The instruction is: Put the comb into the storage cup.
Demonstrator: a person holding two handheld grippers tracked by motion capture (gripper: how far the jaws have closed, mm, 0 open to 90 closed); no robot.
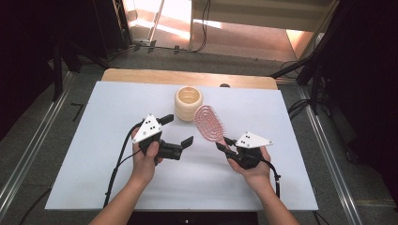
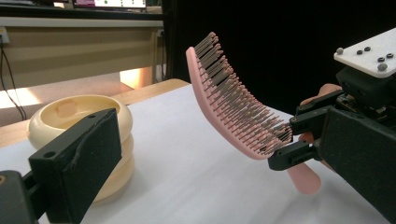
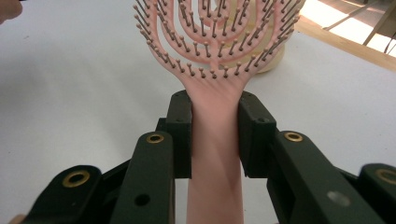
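Now the right gripper (image 1: 224, 143) pinches the pink hairbrush (image 1: 209, 123) by its handle. In the right gripper view the two black jaws press on both sides of the handle just under the head of the brush (image 3: 215, 42), and the rest of the handle runs down between them toward the camera. The bristles have small round tips and they face this camera.

In the left gripper view the brush (image 2: 233, 102) is off the table and tilted — its head points up and away from the right gripper (image 2: 292, 140), and the end of the handle hangs below the jaws, above the white surface.

The left gripper (image 1: 179, 130) holds nothing. Its jaws stand spread apart, and in the high view they point toward the brush and the pale yellow ribbed bowl (image 1: 188, 103). The bowl stands upright on the white table cover (image 1: 84, 154), near the far edge, and the head of the brush is just beside it on the right; I cannot tell if they touch.

The person's left hand (image 1: 144, 159) and right hand (image 1: 253, 169) grip the two tools from below, and a black cable (image 1: 115, 168) trails from the left one — along the forearm.
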